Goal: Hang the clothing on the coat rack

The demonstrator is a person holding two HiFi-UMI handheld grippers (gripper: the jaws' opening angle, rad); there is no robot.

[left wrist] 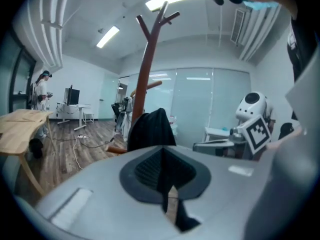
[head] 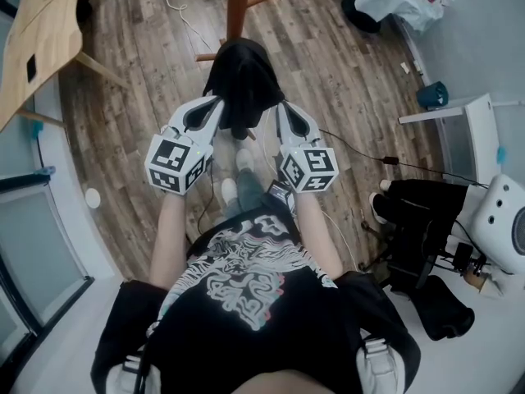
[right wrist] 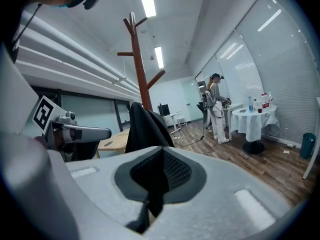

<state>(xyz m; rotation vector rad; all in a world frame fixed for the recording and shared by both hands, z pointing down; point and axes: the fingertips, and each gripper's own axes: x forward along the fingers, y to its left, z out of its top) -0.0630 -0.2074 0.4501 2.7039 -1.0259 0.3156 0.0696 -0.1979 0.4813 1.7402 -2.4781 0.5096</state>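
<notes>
- On the left, a wooden surface (head: pixel 37 31) stands well apart from the work and plays no part in it.
- My left tool (head: pixel 215 109) is pressed together. In the left gripper view a strip of black fabric sits in the seam between its jaws, so I judge it is pinching the left edge of the clothing (head: pixel 242 80).
- The clothing is a dark bundle hanging between my 2 tools, off the floor and just in front of the coat rack (head: pixel 239 2). A lower peg (head: pixel 207 56) shows just to its left in the head view, but I cannot tell whether the fabric touches the rack.
- My right tool (head: pixel 283 113) is also closed. The right gripper view shows black fabric caught between its pads, so it is pinching the right edge.
- Progress, as I judge it: the pick-up and the carry to the rack are done, with both grips in place. What is left is to raise the clothing over 1 peg, let it settle there, then spread both tools and draw them away.
</notes>
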